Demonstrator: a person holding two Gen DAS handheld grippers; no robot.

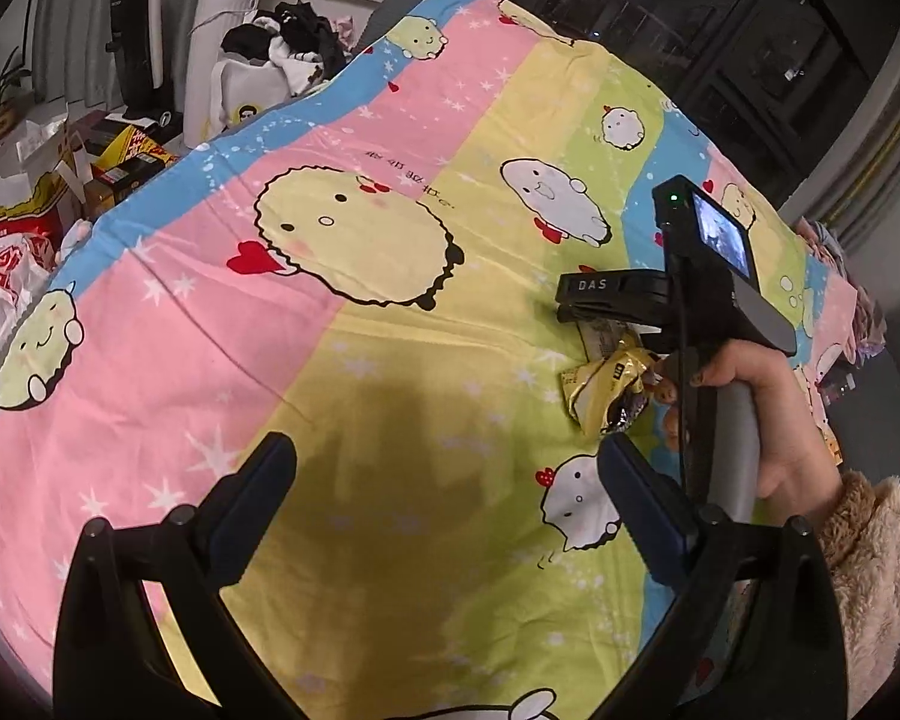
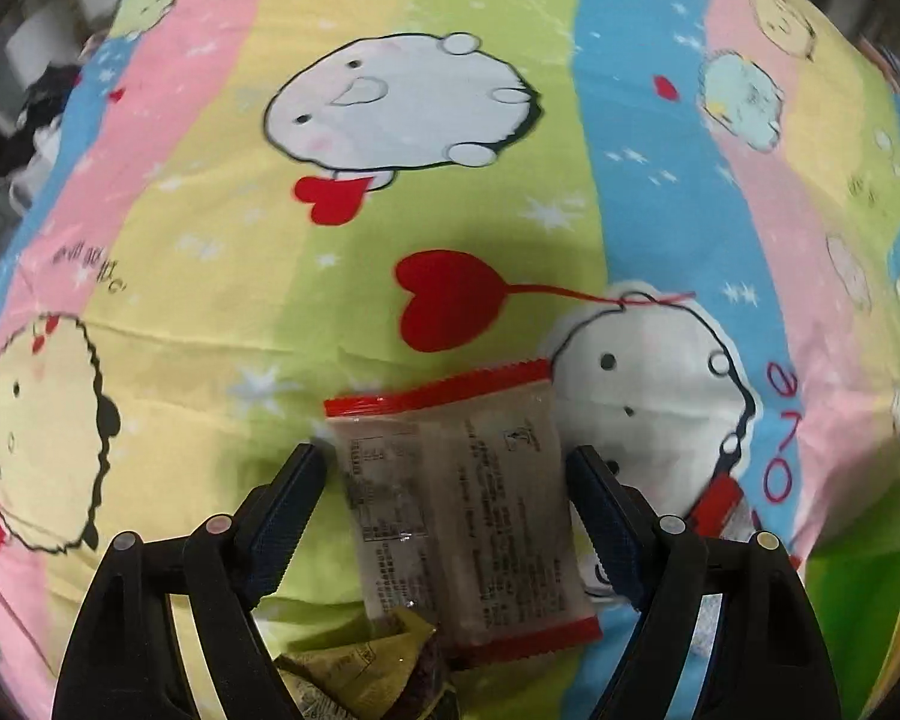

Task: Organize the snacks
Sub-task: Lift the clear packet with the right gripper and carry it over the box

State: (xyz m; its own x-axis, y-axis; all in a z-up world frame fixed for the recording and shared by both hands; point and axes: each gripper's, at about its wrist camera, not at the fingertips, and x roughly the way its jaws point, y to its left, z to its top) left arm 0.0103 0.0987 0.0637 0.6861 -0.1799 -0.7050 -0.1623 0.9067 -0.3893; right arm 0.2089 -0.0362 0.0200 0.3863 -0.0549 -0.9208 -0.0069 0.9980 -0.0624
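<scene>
Between the two fingers of the right tool (image 2: 444, 480) lay a see-through snack packet (image 2: 459, 510) with red ends. Its fingers stood apart, one on each side of the packet, and I could not tell if they touched it. Close under that tool, near its left finger, sat a crumpled yellow wrapper (image 2: 360, 669), touching the packet's near end. Both snacks rested on a cartoon sheet (image 2: 450, 192) with pink, yellow, green and blue stripes, white blobs and red hearts.

From the left wrist view, the left tool (image 1: 447, 468) hung over the sheet (image 1: 306, 372) with its fingers wide apart and nothing between them. Ahead and to its right, a hand (image 1: 750, 396) in a fluffy sleeve held the right tool (image 1: 615, 300) over the yellow wrapper (image 1: 606, 393). Far off to the left were snack boxes (image 1: 120, 162) and bags (image 1: 6, 276), beyond the sheet's edge.
</scene>
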